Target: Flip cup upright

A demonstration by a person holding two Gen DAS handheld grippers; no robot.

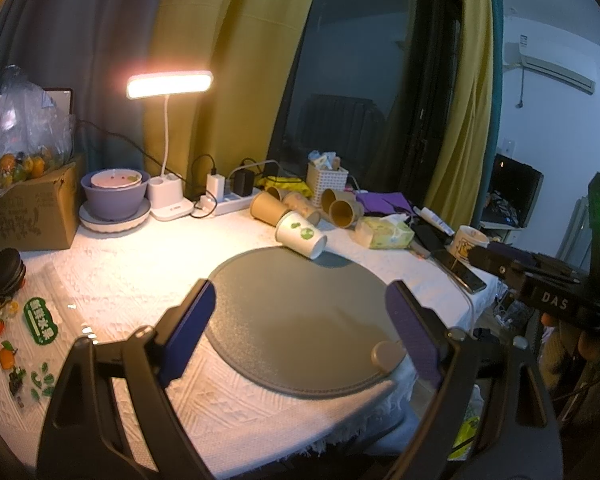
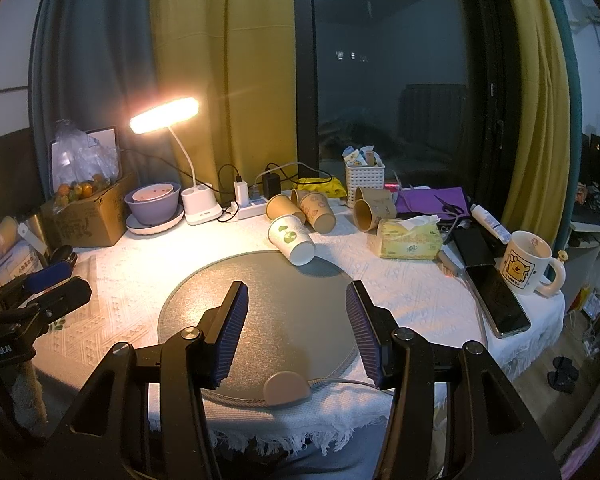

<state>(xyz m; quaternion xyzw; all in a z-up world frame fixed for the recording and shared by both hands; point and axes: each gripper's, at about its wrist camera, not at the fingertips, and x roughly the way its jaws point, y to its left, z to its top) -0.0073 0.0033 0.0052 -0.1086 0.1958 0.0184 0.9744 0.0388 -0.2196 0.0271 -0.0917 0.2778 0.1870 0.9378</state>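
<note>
A white paper cup with green prints [image 1: 301, 235] [image 2: 291, 241] lies on its side at the far edge of the round grey mat [image 1: 300, 316] [image 2: 284, 292]. Its base points toward me and to the right, its mouth away. My left gripper [image 1: 302, 312] is open and empty, low over the near part of the mat. My right gripper [image 2: 298, 320] is open and empty above the mat's near half. The right gripper's body also shows at the right edge of the left wrist view [image 1: 548, 292]. Both grippers are well short of the cup.
Several brown paper cups [image 2: 320, 208] lie tipped behind the white one. A tissue pack [image 2: 410, 238], phone [image 2: 500, 300] and mug [image 2: 528, 262] sit at right. A lit desk lamp [image 2: 166, 114], purple bowl [image 2: 154, 202], power strip [image 2: 256, 204] and cardboard box [image 2: 88, 216] stand at back left.
</note>
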